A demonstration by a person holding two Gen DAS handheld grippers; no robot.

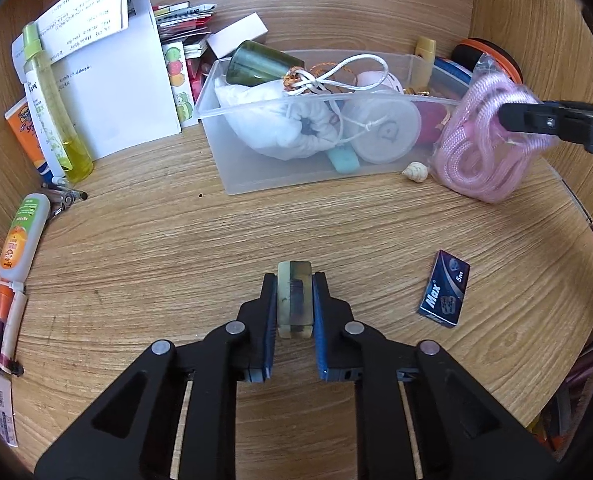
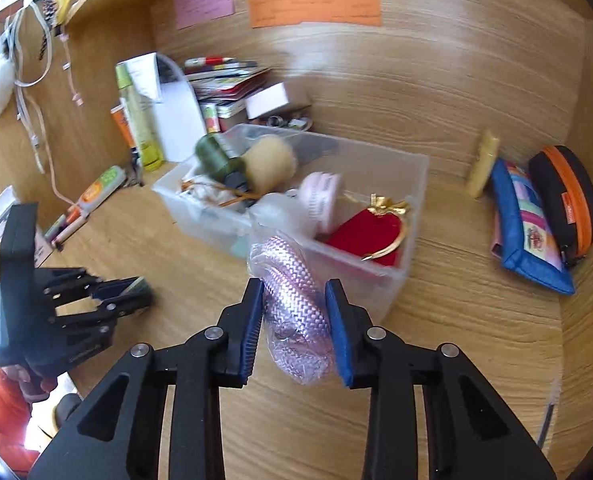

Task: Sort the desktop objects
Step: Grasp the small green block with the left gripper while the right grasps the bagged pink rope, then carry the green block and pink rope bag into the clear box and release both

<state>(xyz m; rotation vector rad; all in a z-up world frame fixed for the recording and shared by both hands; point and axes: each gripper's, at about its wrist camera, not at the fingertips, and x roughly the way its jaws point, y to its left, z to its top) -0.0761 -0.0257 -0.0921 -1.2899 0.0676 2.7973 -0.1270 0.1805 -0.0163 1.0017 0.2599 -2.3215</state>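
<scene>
Left wrist view: the left gripper (image 1: 294,304) is clamped on a small yellowish translucent block with a dark core (image 1: 294,300), low over the wooden desktop (image 1: 176,240) near its front edge. The clear plastic bin (image 1: 232,152) sits toward the back.

Right wrist view: the right gripper (image 2: 296,320) grasps a clear bag of coiled pink rope (image 2: 292,304), raised just before the bin's near corner. Both picks look made; next, each item likely needs carrying over the rim and releasing inside.
</scene>
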